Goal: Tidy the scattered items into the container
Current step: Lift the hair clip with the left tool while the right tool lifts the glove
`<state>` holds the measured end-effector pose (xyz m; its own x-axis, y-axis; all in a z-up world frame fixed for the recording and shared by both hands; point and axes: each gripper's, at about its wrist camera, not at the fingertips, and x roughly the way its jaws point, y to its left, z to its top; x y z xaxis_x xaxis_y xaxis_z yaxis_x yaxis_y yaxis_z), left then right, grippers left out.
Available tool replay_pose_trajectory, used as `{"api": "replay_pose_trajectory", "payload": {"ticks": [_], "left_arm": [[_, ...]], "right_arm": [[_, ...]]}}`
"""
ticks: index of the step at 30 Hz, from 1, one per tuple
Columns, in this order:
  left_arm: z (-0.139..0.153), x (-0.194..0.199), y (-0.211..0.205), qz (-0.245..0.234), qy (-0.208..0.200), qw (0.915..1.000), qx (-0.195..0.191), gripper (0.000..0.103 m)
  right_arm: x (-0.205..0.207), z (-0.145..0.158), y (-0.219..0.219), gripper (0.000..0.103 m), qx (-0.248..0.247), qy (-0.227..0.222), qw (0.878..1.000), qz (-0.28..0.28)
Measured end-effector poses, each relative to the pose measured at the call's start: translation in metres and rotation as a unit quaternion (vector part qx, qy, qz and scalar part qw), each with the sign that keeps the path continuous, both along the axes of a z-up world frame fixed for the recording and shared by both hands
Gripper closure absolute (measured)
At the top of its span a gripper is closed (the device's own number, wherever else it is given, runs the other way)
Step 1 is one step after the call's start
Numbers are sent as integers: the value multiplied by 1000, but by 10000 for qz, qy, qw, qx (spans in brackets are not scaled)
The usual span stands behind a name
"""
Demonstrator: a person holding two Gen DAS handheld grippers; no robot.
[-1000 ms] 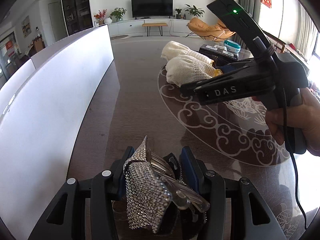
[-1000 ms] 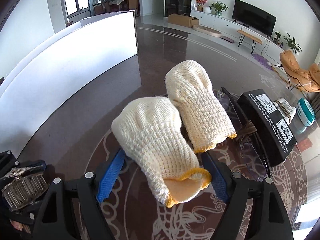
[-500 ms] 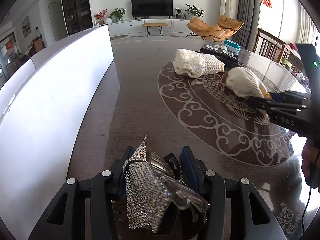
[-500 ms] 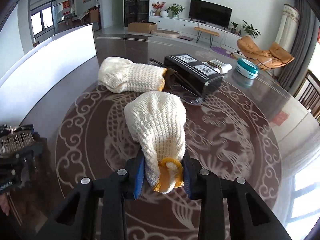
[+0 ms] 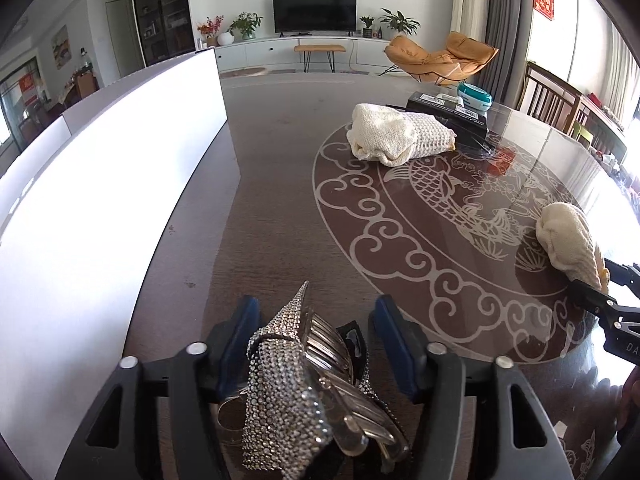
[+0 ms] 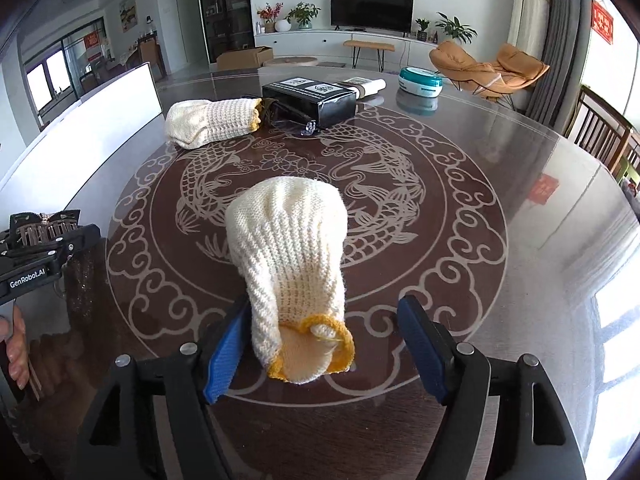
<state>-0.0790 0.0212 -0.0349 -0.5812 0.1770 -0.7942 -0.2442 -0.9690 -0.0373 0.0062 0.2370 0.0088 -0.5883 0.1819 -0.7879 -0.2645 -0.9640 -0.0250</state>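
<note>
Right claw (image 6: 322, 344) is spread wide now, blue pads standing off on both sides of a cream knit glove (image 6: 290, 264). The glove lies on the desk (image 6: 480, 208) between the two fingers, yellow-trimmed cuff nearest the camera, its rounded end pointing away from the claw. The left pad sits just beside the glove's side, maybe brushing it, can't tell for sure; the right pad is clearly apart from it.

Further out ahead of that claw and a bit left, a second cream glove (image 6: 210, 122) lies on its side, and just right of it there's a black box (image 6: 310, 98) with a pair of dark glasses (image 6: 294, 120) in front. A teal and white round tub (image 6: 420, 80) sits beyond, off to the right.

Left claw (image 5: 314, 336) is spread too, and a rhinestone hair clip (image 5: 288, 392) sits between its fingers with gaps on both sides, so nothing is pinched. From this camera the second glove (image 5: 396, 136) is far ahead to the right, and the first glove (image 5: 568, 240) shows at the right edge by the other claw. A long white container wall (image 5: 120, 200) runs along the left of this claw.
</note>
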Motion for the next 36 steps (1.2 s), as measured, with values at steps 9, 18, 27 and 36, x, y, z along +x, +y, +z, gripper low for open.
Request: {"api": "replay_pose_trajectory", "payload": {"ticks": [9,18,27,36], "left_arm": [[-2,0,2,61,-28,9999,-118,14],[-2,0,1,80,-37,9999,-133,12],[-2,0,1,79,-39,9999,-133,12],[-5,-4,2,69,-166,9997,-147,0]], "right_arm": [[-2,-1,-1,23,19,-34,10000,-48],[-3,-1,-2,22,17,-39,10000,-40],[-2,-1,-2,21,15,-39,10000,-41],[-3,-2,-3,16,-16,-66,10000,23]]}}
